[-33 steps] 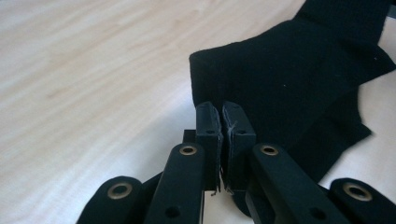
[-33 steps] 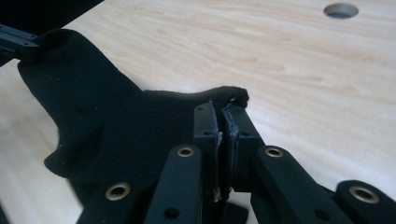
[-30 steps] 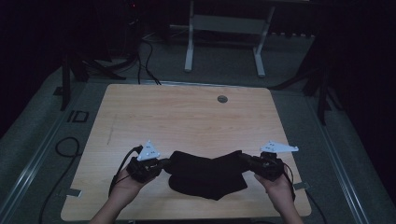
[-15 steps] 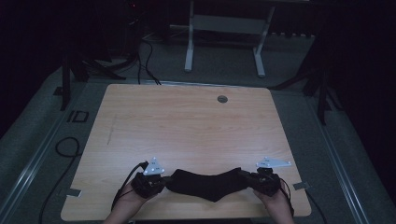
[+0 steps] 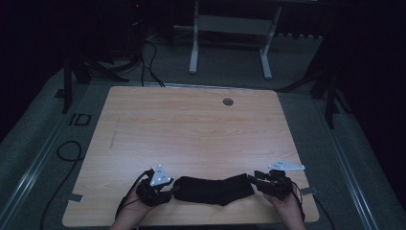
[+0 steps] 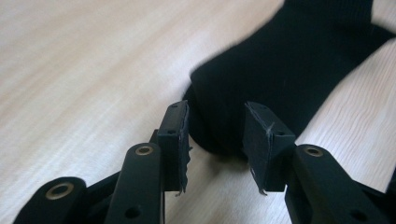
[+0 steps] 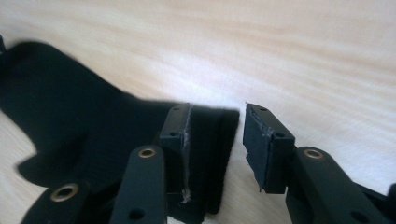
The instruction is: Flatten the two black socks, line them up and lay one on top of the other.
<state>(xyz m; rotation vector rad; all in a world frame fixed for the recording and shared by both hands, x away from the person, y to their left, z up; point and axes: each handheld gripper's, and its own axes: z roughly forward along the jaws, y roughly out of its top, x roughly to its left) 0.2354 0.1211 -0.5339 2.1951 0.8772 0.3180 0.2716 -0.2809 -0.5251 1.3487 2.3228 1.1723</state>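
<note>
A black sock (image 5: 213, 189) lies stretched out flat near the front edge of the wooden table (image 5: 191, 134). My left gripper (image 5: 171, 192) rests at its left end, my right gripper (image 5: 253, 181) at its right end. Both pairs of jaws have just been opening. In the left gripper view the sock's (image 6: 289, 60) rounded end sits in the gap of the left gripper (image 6: 217, 121), free of both pads. In the right gripper view the sock's (image 7: 79, 126) edge lies against the left pad (image 7: 175, 140) of the right gripper (image 7: 217, 121), and the other pad stands off it.
A round cable hole (image 5: 228, 101) sits at the table's far edge. Behind the table stands a white frame (image 5: 194, 43) on the dark floor. Cables (image 5: 67, 148) trail on the floor at the left. Grey tabs (image 5: 74, 197) mark the front corners.
Both hands came down toward the front edge with the sock hanging between them. The sock now lies flat on the table, and both grippers have opened and let go of it.
</note>
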